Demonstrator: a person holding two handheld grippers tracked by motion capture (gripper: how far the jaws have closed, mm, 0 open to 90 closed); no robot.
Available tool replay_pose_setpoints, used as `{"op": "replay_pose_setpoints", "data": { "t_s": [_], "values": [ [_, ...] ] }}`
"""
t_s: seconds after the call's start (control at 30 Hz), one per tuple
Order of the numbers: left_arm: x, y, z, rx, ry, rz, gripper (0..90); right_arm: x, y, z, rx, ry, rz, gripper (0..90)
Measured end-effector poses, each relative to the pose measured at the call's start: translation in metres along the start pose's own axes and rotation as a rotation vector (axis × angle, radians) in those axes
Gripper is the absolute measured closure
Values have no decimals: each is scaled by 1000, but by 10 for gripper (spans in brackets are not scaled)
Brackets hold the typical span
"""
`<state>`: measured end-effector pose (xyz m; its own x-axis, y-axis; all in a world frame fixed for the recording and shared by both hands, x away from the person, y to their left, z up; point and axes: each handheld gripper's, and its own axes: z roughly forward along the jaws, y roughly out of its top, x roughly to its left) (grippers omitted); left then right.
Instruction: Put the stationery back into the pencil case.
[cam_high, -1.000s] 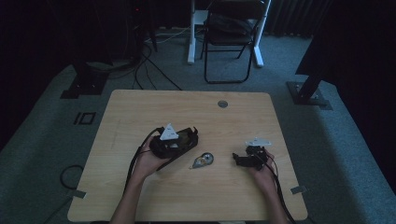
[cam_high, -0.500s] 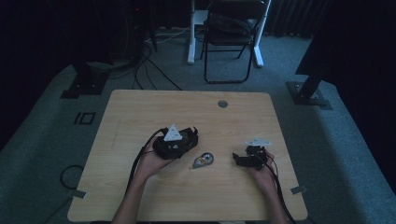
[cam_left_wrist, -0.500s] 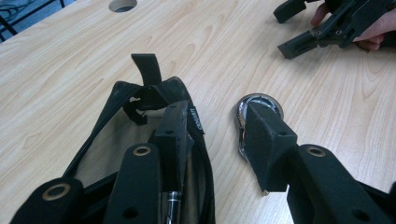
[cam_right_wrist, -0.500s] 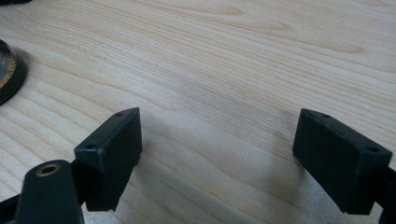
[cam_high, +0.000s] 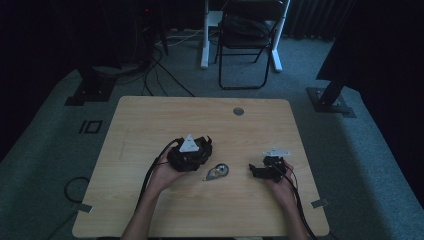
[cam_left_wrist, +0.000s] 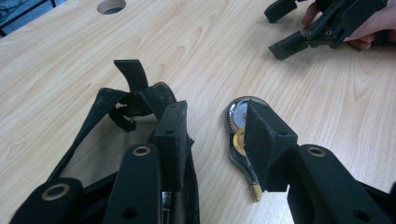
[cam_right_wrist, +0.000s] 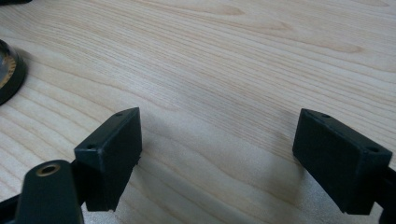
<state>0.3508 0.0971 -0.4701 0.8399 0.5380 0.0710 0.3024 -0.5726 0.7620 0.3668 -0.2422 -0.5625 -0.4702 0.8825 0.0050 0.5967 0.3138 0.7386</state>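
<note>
Jaws of your left gripper (cam_left_wrist: 212, 140) stand half open with nothing between the pads — the small teardrop-shaped correction-tape dispenser with a clear plastic shell (cam_left_wrist: 240, 140) lies on the wooden table (cam_left_wrist: 196, 42) just beyond them, its long axis running toward you. Your right gripper (cam_right_wrist: 219, 154) — wide open, empty — sits farther off, the dispenser off to its left.

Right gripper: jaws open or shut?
Open. The right gripper has jaws standing wide apart over the bare wooden table, nothing between them.
</note>
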Motion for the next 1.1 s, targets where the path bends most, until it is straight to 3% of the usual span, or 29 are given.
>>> {"op": "replay_pose_setpoints", "data": {
  "t_s": [1.1],
  "values": [
    [-12,6,16,12,-32,8,590,0,0,0,0,0,0,156]
  ]
}}
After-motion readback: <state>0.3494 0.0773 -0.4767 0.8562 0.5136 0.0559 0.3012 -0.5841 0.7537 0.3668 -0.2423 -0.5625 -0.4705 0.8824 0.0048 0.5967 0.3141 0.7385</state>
